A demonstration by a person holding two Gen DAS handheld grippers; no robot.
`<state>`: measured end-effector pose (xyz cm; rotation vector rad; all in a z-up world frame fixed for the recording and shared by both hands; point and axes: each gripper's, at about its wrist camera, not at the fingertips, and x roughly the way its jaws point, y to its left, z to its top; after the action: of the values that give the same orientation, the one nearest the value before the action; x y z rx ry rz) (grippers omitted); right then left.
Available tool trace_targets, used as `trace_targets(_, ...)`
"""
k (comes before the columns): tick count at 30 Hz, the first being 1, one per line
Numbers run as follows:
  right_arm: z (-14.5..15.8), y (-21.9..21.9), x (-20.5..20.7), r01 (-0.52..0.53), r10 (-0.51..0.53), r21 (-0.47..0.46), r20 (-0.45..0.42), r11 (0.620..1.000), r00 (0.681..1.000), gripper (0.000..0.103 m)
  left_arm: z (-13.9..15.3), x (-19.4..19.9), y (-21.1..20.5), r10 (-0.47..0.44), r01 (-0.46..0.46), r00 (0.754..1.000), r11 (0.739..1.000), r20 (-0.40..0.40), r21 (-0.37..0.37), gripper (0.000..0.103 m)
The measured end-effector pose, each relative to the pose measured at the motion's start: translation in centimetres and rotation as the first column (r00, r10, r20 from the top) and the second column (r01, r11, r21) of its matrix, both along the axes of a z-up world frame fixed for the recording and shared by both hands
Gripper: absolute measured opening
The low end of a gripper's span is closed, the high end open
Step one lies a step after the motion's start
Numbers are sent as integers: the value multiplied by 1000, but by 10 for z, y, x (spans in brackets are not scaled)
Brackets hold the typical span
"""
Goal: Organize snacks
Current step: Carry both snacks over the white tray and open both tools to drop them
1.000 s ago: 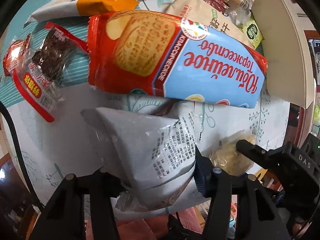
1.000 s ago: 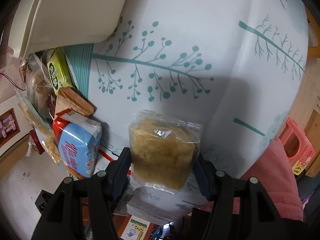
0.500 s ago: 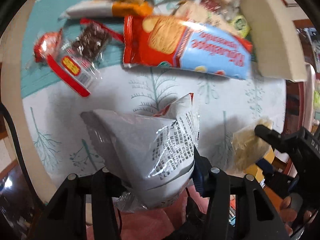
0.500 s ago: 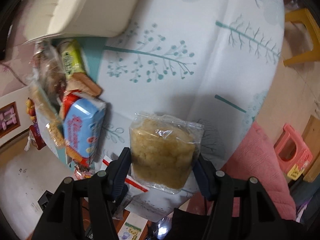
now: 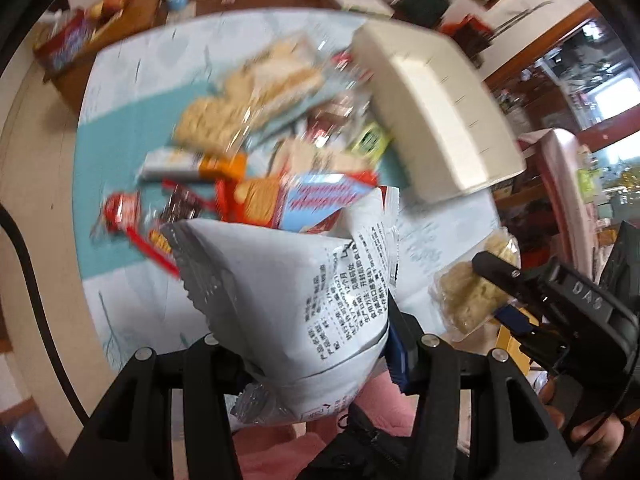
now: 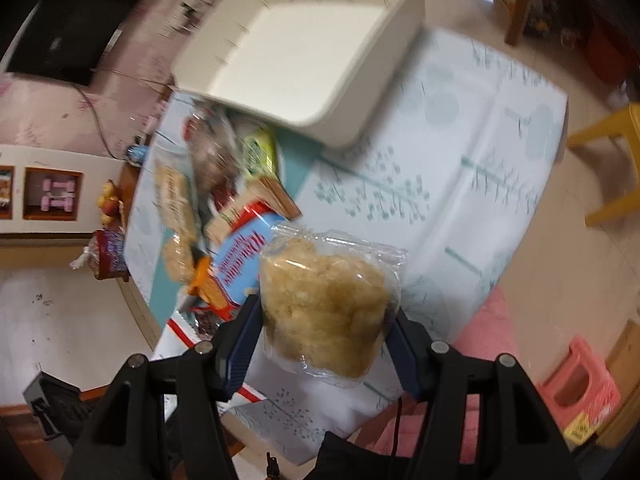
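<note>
My left gripper (image 5: 308, 344) is shut on a silver-white snack bag (image 5: 296, 300) with printed text, held high above the table. My right gripper (image 6: 320, 332) is shut on a clear packet of a golden puffed-rice cake (image 6: 324, 304), also lifted; this packet (image 5: 468, 296) and the right gripper (image 5: 532, 296) show at the right of the left wrist view. A cream plastic bin (image 6: 304, 52) stands open and empty on the table, beyond a pile of snacks (image 5: 260, 152). A red-and-blue biscuit pack (image 6: 240, 264) lies at the near edge of the pile.
The table has a pale cloth (image 6: 460, 160) printed with teal trees. A yellow stool (image 6: 608, 148) and a pink stool (image 6: 580, 392) stand on the floor to the right. A wooden side table (image 5: 80, 40) with boxes stands beyond the far table edge.
Both grippers have risen and pulled back from the table with their packets still held. The bin's open top has come into the right wrist view.
</note>
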<state>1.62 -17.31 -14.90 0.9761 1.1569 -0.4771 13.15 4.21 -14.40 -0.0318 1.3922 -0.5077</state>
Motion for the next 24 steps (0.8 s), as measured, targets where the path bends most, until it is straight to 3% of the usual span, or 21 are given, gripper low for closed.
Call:
trace_targets(12,67,-46,13,-101,144,-209,200,973,969,60,78,10,-49,30,10,978,982,204,-190,51)
trace_targets(19,102,-88,40,-206,312,-373,250,905,917,60,103,22,-107,84,-12,952,971,295,-237,51)
trace_targets(24,116,-124,61,-281,411,-432,244,857,878,60,104,28,-149,139,-53,946,958,292,-283,51)
